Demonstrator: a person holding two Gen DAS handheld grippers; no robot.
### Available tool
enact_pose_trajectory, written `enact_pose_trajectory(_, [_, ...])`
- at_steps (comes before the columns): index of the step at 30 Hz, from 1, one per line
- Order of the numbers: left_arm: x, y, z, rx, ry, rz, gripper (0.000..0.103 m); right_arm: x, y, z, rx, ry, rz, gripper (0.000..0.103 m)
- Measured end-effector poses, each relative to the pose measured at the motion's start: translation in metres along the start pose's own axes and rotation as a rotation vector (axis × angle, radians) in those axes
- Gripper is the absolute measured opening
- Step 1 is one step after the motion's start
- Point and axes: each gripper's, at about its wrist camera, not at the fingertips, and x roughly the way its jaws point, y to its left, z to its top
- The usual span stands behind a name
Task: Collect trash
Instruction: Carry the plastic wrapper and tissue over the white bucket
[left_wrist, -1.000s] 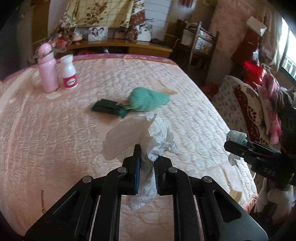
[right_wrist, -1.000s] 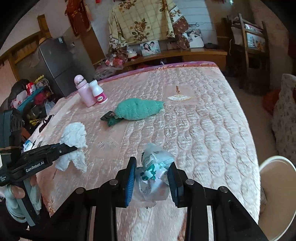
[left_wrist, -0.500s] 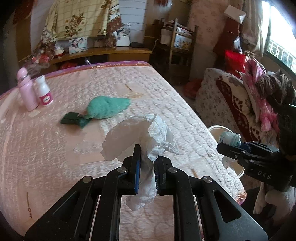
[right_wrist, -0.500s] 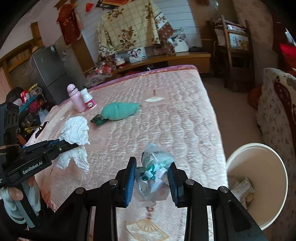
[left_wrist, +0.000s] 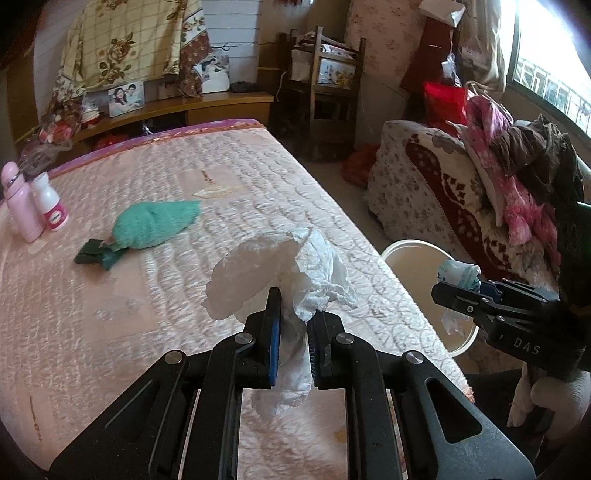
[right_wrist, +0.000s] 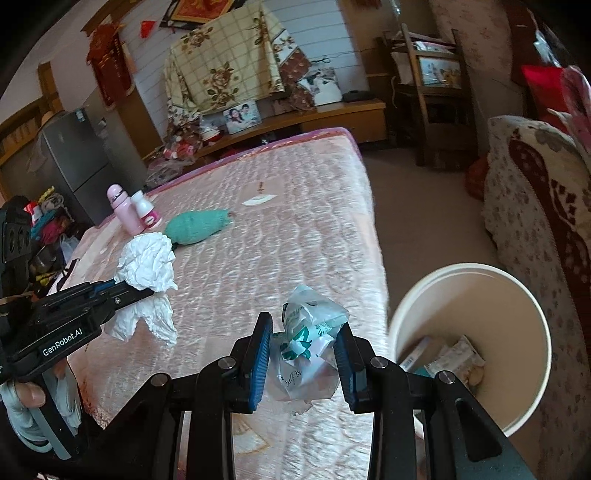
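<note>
Pink quilted bed (left_wrist: 147, 295), few items on top.
Green cloth (left_wrist: 155, 225), pink bottle (left_wrist: 20, 206) touching white bottle (left_wrist: 50, 206); white bucket (right_wrist: 469, 273) on floor (right_wrist: 424, 206) beside.

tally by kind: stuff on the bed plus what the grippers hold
Bottles, on the bed: 2 (pink bottle, white bottle)
Cloth items, on the bed: 2 (green towel, dark green cloth)
Held trash: 2 (white tissue, plastic wrapper)
Total: 6

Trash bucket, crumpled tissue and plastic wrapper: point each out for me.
trash bucket (right_wrist: 532, 295): right wrist view, on its far rim.
crumpled tissue (left_wrist: 258, 266): left wrist view, on its puffed top.
plastic wrapper (right_wrist: 310, 339): right wrist view, on its printed middle.
</note>
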Motion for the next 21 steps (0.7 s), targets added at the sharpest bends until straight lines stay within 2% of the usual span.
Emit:
enact_pose_trajectory(13, [0.033,-0.058,0.011,0.092,0.022,-0.038,0.01,-0.016,-0.056,-0.007,0.065,0.005,-0.077,0.031])
enact_pose_trajectory(21, [0.063,-0.098,0.019,0.134,0.059,-0.105,0.01,-0.018,-0.093,-0.013,0.102,0.019,-0.148,0.031])
